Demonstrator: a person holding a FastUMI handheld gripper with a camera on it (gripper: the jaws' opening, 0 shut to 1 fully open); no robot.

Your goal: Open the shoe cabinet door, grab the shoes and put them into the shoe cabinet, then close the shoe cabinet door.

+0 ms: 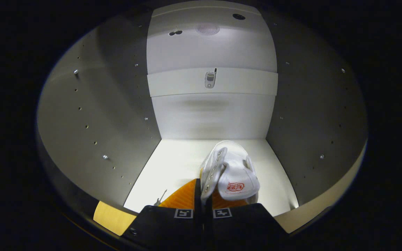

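I am looking into the open shoe cabinet (pixel 92 115), a white box with peg-holed side walls. A white sneaker (pixel 234 167) with a red logo on its tongue points toward the back wall, just above the cabinet floor (pixel 173 164). My gripper (pixel 202 195) is shut on the shoe's lace-side edge, with both fingers pressed close together on it. The shoe's heel is hidden behind the fingers.
A shelf (pixel 246 82) crosses the back wall above the shoe. The left side wall and the right side wall (pixel 319 115) stand close on both sides. The cabinet floor lies bare to the left of the shoe.
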